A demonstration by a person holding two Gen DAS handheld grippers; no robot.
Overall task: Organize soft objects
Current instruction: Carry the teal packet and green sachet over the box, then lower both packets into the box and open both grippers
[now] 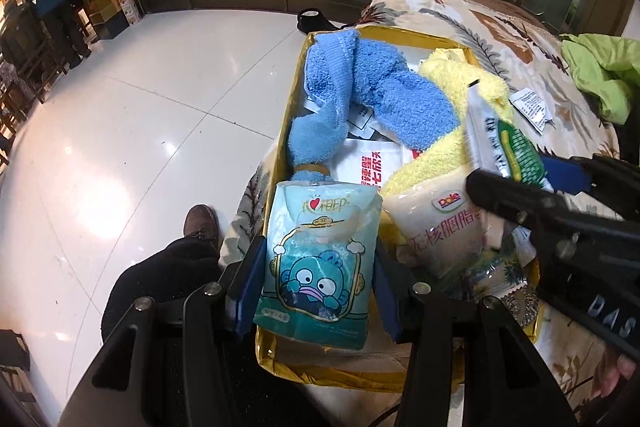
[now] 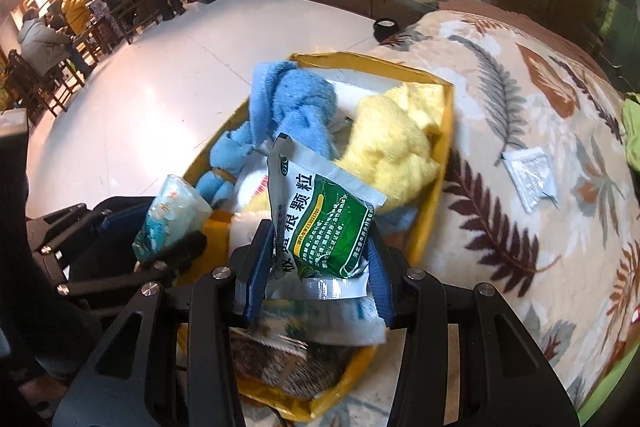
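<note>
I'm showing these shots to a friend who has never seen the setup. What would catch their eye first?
Probably the gold-edged box on the floral blanket, stuffed with a fluffy blue cloth towards its far end and a yellow one beside it. Next, over the box's near end, the left gripper clamps a pale blue tissue pack with a cartoon fish, and the right gripper clamps a green and silver sachet.
</note>
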